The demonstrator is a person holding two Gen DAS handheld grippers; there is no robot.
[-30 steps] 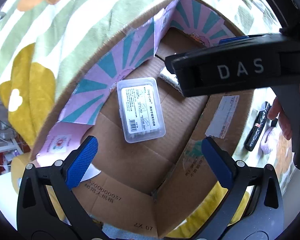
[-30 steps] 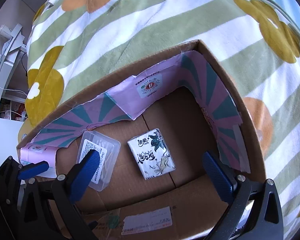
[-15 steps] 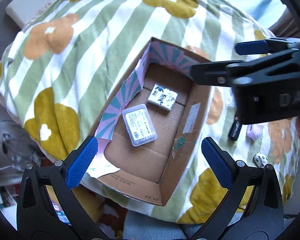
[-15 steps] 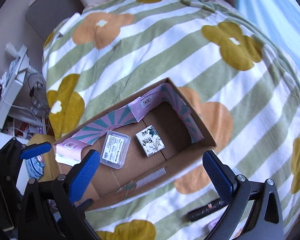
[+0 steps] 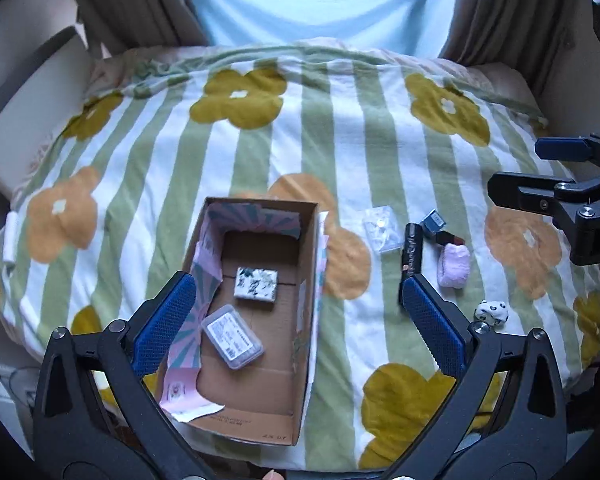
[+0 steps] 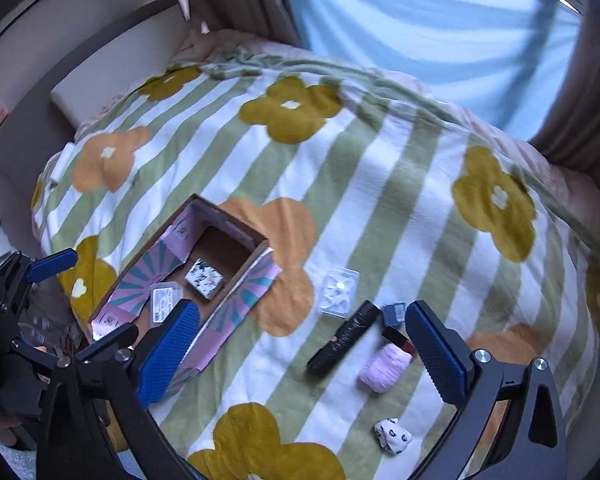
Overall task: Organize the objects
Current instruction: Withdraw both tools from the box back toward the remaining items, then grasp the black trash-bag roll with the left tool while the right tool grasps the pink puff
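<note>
Both tongs (image 5: 300,320) (image 6: 304,352) hover agape above blanket (image 5: 340,140).

Faint "ZX 07" print on cardboard box (image 5: 274,436) flap; other labels illegible

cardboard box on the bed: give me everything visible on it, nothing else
The cardboard box is an open-topped, long rectangular carton of brown corrugated board, lying flat on the striped flower blanket. Its flaps are folded inward along the walls, showing pink paper with teal sunburst rays; one flap also hangs down the outer side. Printed digits run along the near end. Inside, on the bare floor, lie a white patterned tissue pack and a clear lidded plastic case, set apart. Neither tongs touch the box.
</note>
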